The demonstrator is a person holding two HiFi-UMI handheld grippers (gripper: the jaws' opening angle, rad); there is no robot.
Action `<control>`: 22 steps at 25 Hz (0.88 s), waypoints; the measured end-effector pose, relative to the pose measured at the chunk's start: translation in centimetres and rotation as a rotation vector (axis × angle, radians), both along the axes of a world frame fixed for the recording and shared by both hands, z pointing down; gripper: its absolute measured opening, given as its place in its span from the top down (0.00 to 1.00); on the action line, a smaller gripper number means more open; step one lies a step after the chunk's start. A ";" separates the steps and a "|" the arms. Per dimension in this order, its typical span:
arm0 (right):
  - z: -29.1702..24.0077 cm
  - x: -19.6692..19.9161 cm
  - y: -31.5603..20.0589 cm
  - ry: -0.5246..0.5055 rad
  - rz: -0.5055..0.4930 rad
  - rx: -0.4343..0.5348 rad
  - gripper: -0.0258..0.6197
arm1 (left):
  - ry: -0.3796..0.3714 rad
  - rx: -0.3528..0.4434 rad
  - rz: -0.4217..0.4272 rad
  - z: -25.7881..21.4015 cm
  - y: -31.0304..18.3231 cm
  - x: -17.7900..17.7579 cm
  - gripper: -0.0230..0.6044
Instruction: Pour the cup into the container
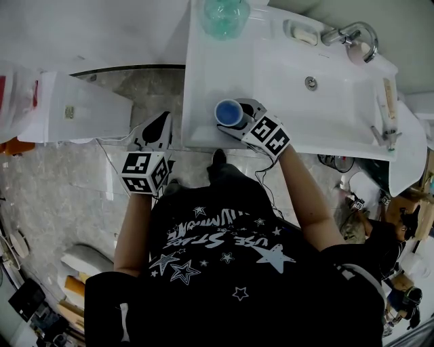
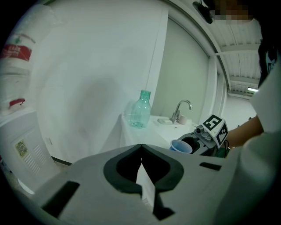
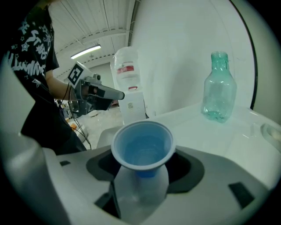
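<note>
A blue cup (image 1: 229, 112) stands upright at the near left edge of the white sink (image 1: 203, 81). My right gripper (image 1: 239, 118) reaches around it from the right. In the right gripper view the cup (image 3: 142, 147) sits between the jaws of the right gripper (image 3: 142, 178), with dark gaps on both sides, so the jaws stand open. A clear green-tinted bottle (image 1: 224, 15) stands at the sink's far left corner and shows in the right gripper view too, where the bottle (image 3: 218, 88) is beyond the cup. My left gripper (image 1: 157, 129) hangs shut and empty left of the sink, off the counter.
A faucet (image 1: 349, 34) and a soap dish (image 1: 302, 32) sit at the sink's far side, with a drain (image 1: 310, 83) in the basin. Small items (image 1: 386, 115) lie on its right rim. A white water dispenser (image 1: 74, 108) stands to the left.
</note>
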State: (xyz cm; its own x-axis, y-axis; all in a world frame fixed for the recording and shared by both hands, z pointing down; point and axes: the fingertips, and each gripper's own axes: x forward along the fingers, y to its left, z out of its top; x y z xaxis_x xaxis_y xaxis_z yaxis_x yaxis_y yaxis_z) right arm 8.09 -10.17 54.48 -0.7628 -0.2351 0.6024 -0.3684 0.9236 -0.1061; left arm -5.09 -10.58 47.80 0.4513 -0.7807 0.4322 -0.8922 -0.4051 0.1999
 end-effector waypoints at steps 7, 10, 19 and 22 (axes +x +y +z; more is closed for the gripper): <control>-0.7 0.1 -0.1 -0.036 0.013 0.025 0.51 | -0.007 0.018 -0.021 -0.5 -0.3 -0.2 0.95; -0.9 0.5 -0.5 -0.050 0.028 0.037 0.51 | -0.011 0.025 -0.030 -0.7 -0.4 -0.1 0.95; -3.5 3.3 -3.4 -0.101 0.147 0.059 0.51 | -0.027 0.069 -0.069 -2.3 -1.9 0.1 0.95; -5.1 4.3 -4.8 -0.126 0.206 0.046 0.51 | -0.033 0.085 -0.083 -3.1 -2.6 -0.1 0.95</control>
